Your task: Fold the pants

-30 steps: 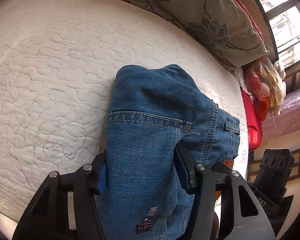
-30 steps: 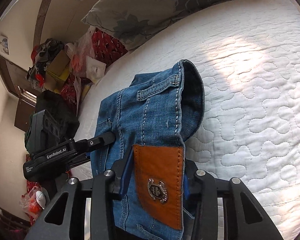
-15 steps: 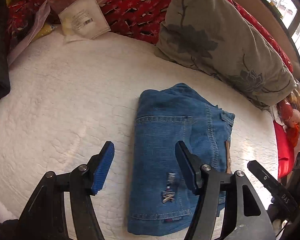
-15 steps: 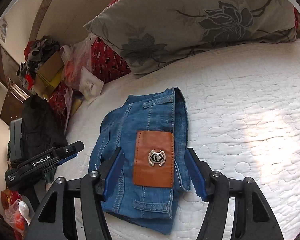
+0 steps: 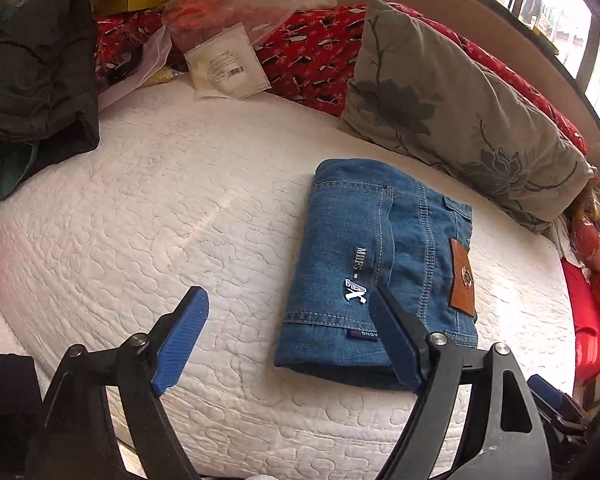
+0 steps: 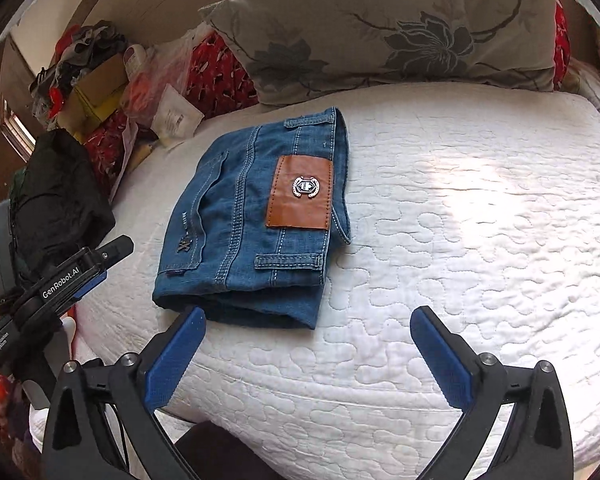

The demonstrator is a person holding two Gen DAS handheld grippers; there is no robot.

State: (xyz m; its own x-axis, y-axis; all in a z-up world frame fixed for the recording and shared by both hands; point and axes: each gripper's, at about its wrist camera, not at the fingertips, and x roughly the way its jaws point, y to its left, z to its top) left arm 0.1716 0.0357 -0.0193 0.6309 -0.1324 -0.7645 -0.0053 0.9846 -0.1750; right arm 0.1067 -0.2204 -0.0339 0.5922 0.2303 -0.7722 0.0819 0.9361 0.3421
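One pair of blue denim pants (image 6: 252,224) lay folded into a compact rectangle on the white quilted bed (image 6: 480,240), brown leather patch up. In the right wrist view the bundle sat ahead of the right gripper (image 6: 306,360), its near edge just beyond the left-hand jaw tip; nothing was between the jaws, which stood wide apart and were opening. In the left wrist view the pants (image 5: 364,264) lay ahead and to the right of the left gripper (image 5: 288,336), whose jaws were also apart and opening, with the right-hand jaw overlapping the bundle's near corner in the picture; whether it touched the cloth could not be told.

Beyond the pants, a grey flowered pillow (image 6: 400,28) rested at the far side, well ahead of both jaws, with dark clothing (image 5: 36,64) and a plastic packet (image 5: 226,62) off to the left.

Judging from this, the fold looked finished. The risk was a jaw tip snagging the near layers on the way out, which would drag the top flap open; the thick, springy denim might also loosen unaided.
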